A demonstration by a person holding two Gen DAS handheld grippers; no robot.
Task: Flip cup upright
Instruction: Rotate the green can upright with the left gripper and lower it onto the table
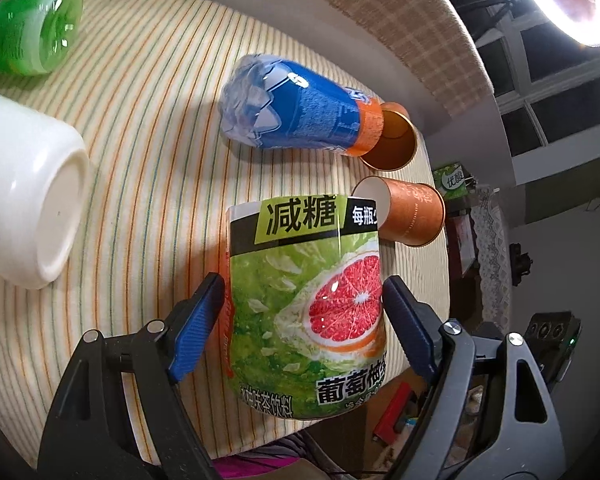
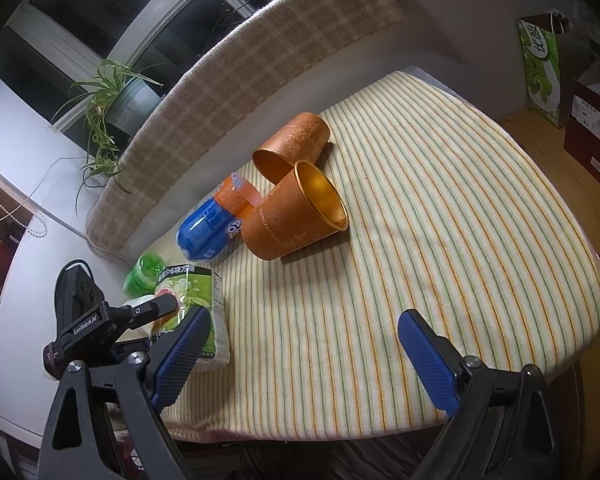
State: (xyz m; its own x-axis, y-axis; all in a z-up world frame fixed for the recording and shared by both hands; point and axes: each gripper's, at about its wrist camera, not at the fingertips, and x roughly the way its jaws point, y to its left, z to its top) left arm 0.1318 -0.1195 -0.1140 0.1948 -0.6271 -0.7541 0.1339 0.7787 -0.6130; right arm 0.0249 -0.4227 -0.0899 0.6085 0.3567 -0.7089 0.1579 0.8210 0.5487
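Note:
Two orange paper cups lie on their sides on the striped cloth. The near cup (image 2: 296, 216) has its gold mouth tilted up to the right; the far cup (image 2: 292, 146) lies behind it. In the left wrist view they show as the near cup (image 1: 410, 210) and the far cup (image 1: 392, 142). My left gripper (image 1: 302, 320) is shut on a green grapefruit-tea bottle (image 1: 306, 308), which also shows in the right wrist view (image 2: 190, 304). My right gripper (image 2: 304, 356) is open and empty, above the cloth short of the cups.
A blue bottle (image 1: 296, 110) lies on its side beside the far cup. A white cup (image 1: 24, 184) and a green bottle (image 1: 32, 30) lie at the left. The table edge (image 2: 580, 344) is at the right. A padded bench back (image 2: 236, 68) runs behind.

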